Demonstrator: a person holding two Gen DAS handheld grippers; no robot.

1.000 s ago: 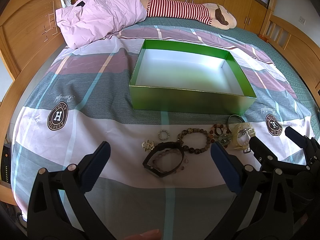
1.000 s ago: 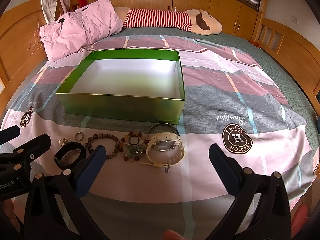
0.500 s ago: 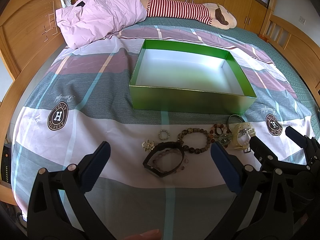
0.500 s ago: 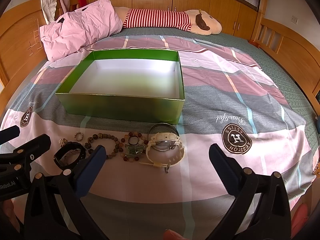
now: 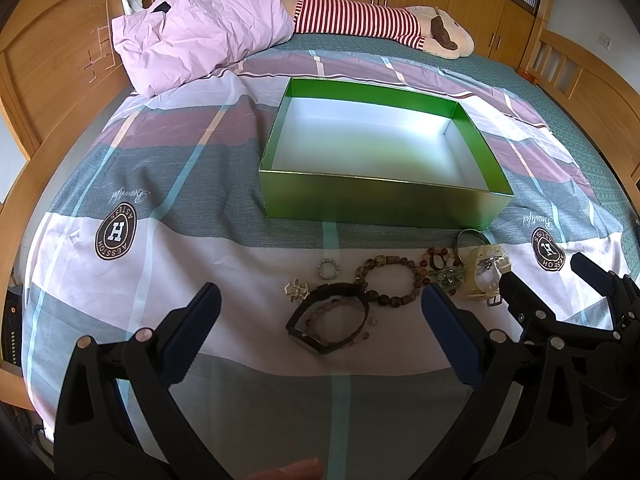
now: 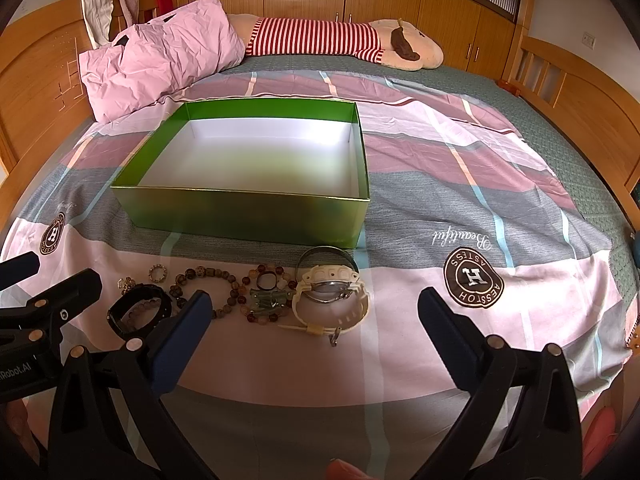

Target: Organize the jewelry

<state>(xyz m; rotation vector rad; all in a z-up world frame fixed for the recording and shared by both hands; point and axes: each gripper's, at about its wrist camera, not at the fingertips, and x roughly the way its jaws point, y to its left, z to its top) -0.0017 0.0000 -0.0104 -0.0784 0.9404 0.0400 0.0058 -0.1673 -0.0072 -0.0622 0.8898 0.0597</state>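
An empty green box (image 5: 384, 204) (image 6: 248, 216) stands on the bed. In front of it lies a row of jewelry: a black watch (image 5: 320, 344) (image 6: 116, 314) around a pale bead bracelet, a brown bead bracelet (image 5: 390, 278) (image 6: 208, 276), a small ring (image 5: 328, 269), a green charm (image 6: 270, 300), a cream watch (image 5: 482, 278) (image 6: 332, 298) and a dark bangle (image 6: 326, 254). My left gripper (image 5: 320, 320) is open above the black watch. My right gripper (image 6: 312, 316) is open over the cream watch. Both are empty.
A pink pillow (image 5: 200, 36) and a striped plush toy (image 5: 380, 24) lie at the head of the bed. Wooden bed frame (image 5: 48, 64) on the left, rail (image 6: 560, 88) on the right. The patchwork sheet (image 6: 480, 208) spreads right of the box.
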